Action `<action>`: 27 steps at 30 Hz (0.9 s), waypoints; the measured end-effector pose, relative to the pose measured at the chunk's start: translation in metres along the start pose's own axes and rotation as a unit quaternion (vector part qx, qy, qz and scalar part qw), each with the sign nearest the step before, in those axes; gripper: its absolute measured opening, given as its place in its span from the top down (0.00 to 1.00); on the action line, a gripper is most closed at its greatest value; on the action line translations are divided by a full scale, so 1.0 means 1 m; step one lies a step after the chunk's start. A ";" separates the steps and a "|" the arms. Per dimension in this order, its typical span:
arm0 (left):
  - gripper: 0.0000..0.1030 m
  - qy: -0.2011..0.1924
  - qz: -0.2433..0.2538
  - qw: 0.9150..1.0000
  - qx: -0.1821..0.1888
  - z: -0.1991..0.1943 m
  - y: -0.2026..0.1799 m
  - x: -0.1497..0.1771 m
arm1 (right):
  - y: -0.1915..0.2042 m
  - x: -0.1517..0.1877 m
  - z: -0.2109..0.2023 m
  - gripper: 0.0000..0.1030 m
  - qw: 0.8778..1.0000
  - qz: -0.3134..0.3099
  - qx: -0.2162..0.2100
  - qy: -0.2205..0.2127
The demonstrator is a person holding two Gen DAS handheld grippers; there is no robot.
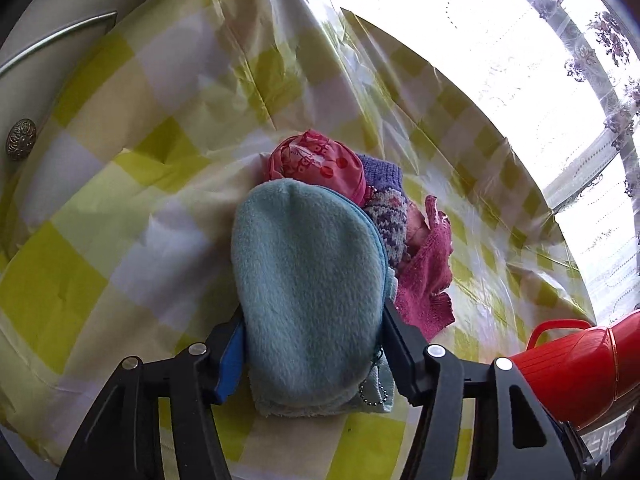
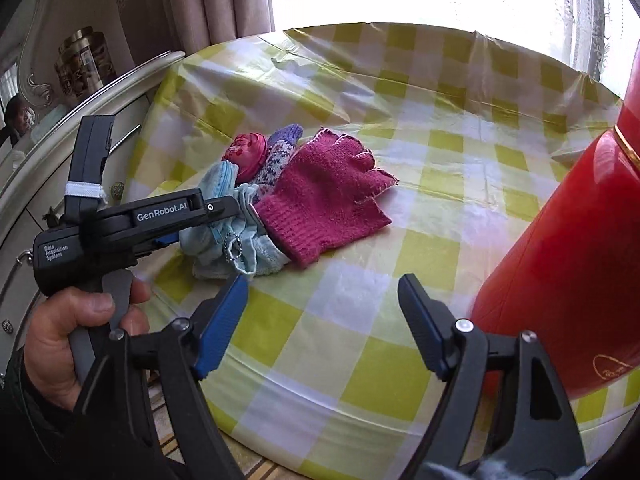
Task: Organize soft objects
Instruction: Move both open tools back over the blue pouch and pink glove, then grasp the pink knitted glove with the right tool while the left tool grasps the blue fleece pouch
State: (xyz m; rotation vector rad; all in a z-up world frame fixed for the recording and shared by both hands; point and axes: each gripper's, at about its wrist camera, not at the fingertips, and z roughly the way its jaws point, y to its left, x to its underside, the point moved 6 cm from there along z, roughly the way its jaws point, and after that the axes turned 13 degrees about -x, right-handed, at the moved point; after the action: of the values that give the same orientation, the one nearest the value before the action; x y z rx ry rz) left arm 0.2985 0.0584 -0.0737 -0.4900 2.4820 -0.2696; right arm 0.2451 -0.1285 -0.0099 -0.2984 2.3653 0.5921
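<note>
A light blue fleece pouch point(image 1: 308, 272) with a ball chain stands on edge between the fingers of my left gripper point(image 1: 312, 320), and both pads press its sides. It rests on a light blue cloth point(image 1: 320, 404). Behind it lie a pink patterned pouch point(image 1: 316, 164), a purple knit mitten point(image 1: 384, 196) and a magenta fingerless glove point(image 1: 424, 264), all bunched together. The right wrist view shows the left gripper point(image 2: 236, 208) side-on, clamped on the blue pouch point(image 2: 222, 184), beside the magenta glove point(image 2: 328, 196). My right gripper point(image 2: 324, 320) hangs open and empty over the tablecloth, in front of the pile.
The round table has a yellow-and-white checked plastic cloth point(image 2: 400, 280). A tall red thermos jug point(image 2: 568, 248) stands close on the right of the right gripper. A pale cabinet with a metal knob point(image 1: 21, 139) borders the table's left. A hand point(image 2: 76, 332) grips the left tool.
</note>
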 end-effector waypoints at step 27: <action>0.72 -0.046 -0.067 0.996 0.045 -0.034 0.043 0.020 | -0.030 -0.045 0.122 0.63 0.989 0.143 -0.030 0.011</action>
State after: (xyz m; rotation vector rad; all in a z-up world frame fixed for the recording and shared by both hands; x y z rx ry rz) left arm 0.2514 0.0923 -0.0687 -0.6170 2.3395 -0.4018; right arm 0.3571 -0.0928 -0.0720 0.0097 2.4322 0.7980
